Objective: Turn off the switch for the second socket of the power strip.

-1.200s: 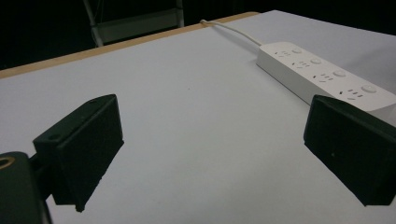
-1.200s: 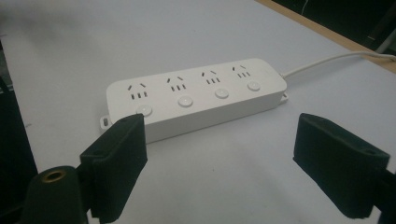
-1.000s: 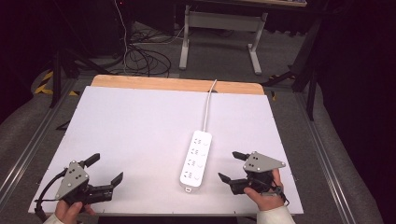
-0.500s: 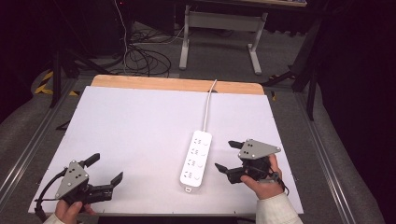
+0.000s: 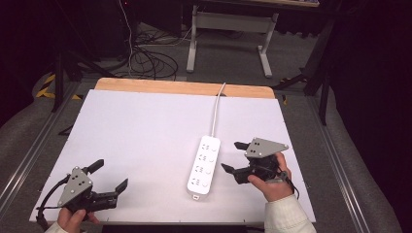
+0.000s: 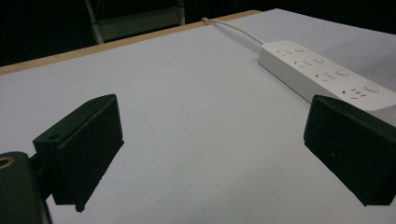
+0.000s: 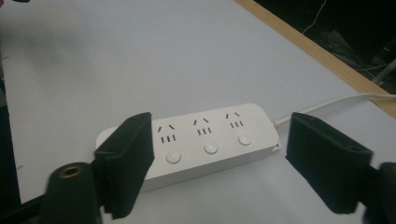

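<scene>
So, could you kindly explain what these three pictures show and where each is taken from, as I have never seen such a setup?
There is no robot here. A person sits at a white table and holds a hand-operated two-jaw gripper in each hand: the left gripper and the right gripper.

The high view comes from a fixed camera above the person, looking forward and down. The other two pictures come from small cameras riding on the grippers; the black blocks rising from the bottom are each gripper's own jaws.

One thing lies on the table: a white power strip with its cord running off the far edge. The right gripper is beside the strip, its jaws spread wide and facing it. The left gripper rests near the front left corner, also open. Neither holds anything.
</scene>
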`<state>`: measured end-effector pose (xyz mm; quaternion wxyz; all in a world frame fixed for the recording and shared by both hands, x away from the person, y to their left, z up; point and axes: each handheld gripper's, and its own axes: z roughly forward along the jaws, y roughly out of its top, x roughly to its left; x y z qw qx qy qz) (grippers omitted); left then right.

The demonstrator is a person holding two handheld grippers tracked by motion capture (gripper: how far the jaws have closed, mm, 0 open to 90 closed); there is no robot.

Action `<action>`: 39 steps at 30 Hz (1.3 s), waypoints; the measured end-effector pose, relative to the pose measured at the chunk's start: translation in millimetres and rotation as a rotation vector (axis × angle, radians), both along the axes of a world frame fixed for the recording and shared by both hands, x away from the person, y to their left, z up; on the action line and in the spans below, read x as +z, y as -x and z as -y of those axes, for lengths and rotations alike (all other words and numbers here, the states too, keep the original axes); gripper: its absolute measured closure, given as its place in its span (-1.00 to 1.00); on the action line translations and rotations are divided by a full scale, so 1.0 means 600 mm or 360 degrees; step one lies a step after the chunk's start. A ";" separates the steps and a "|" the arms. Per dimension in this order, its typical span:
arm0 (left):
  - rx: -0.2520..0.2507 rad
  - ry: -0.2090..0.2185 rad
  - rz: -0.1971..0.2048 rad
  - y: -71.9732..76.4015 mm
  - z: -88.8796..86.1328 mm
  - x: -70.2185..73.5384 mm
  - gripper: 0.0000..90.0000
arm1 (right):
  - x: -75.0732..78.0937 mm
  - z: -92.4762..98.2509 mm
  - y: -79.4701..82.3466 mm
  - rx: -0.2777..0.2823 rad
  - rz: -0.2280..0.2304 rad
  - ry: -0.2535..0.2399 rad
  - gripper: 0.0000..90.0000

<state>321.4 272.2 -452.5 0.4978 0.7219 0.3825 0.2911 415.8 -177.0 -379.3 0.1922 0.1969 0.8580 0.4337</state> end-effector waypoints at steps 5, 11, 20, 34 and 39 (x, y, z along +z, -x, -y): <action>0.0004 0.0001 0.0005 0.000 0.000 0.000 -0.89 | 0.011 -0.014 -0.013 0.0000 -0.0025 0.0044 -0.10; 0.0004 -0.0001 0.0007 0.000 -0.001 0.000 -0.89 | 0.016 -0.035 -0.041 -0.0025 -0.0123 0.0060 0.04; -0.0001 0.0000 0.0010 0.000 -0.001 0.000 -0.89 | 0.005 -0.056 -0.076 0.0014 -0.0317 -0.0019 0.58; -0.0005 -0.0003 0.0008 0.000 -0.001 0.001 -0.89 | -0.020 -0.080 -0.097 0.0019 -0.0374 0.0084 1.00; -0.0007 -0.0003 0.0008 0.000 0.000 0.000 -0.89 | -0.027 -0.085 -0.100 -0.0035 -0.0400 0.0051 1.00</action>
